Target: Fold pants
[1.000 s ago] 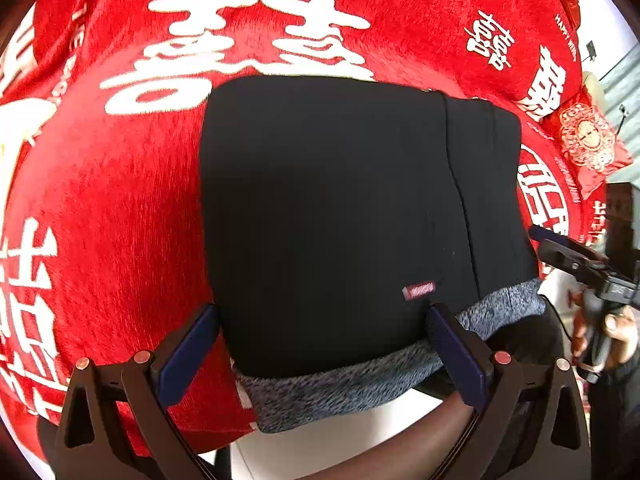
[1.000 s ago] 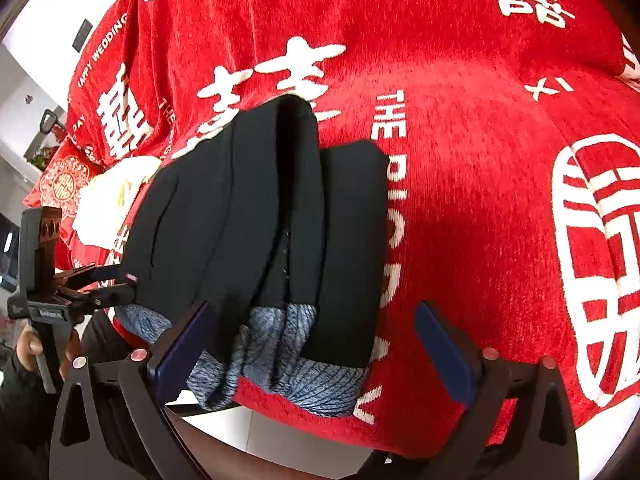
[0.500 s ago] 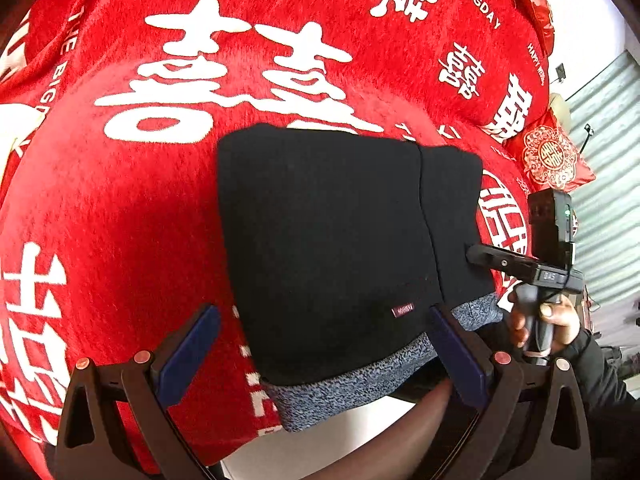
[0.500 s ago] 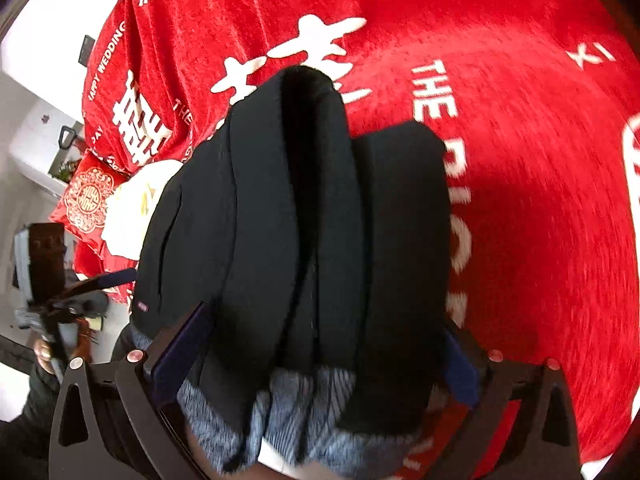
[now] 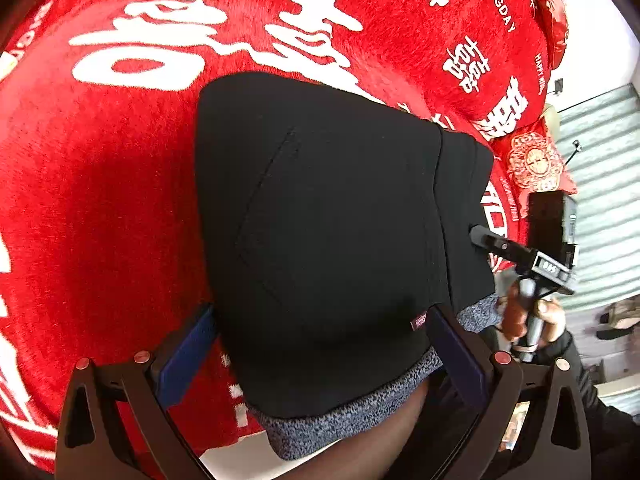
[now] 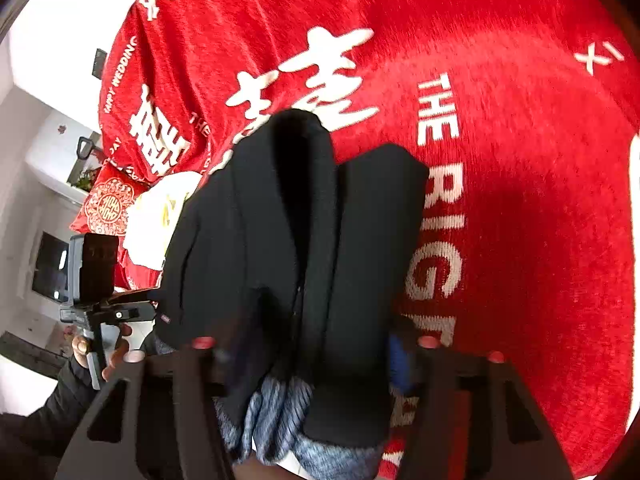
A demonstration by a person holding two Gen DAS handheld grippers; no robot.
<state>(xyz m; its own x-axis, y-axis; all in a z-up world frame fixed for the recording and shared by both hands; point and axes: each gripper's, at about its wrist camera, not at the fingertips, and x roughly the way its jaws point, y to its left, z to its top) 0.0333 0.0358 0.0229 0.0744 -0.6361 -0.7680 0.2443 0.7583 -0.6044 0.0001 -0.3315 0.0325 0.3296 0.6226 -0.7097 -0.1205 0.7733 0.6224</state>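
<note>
The black pants (image 5: 328,232) lie folded into a thick stack with a grey knit waistband (image 5: 340,420) at the near edge of a red blanket (image 5: 100,208). My left gripper (image 5: 320,344) is open, its blue-padded fingers (image 5: 188,348) on either side of the stack's near end. In the right wrist view the pants (image 6: 304,248) show their layered side. My right gripper (image 6: 308,344) has closed in around the stack's near end, jaws pressing its sides. The right gripper also shows in the left wrist view (image 5: 532,256), against the stack's right edge.
The red blanket (image 6: 520,160) with white characters covers the whole surface. A red embroidered cushion (image 5: 532,164) and a pale item (image 6: 160,212) lie beyond the pants. The bed edge and white floor (image 5: 232,456) are just below the waistband.
Both grippers moved closer to the pants. My right gripper's jaws narrowed from wide open onto the stack's near end. The left gripper stayed open.
</note>
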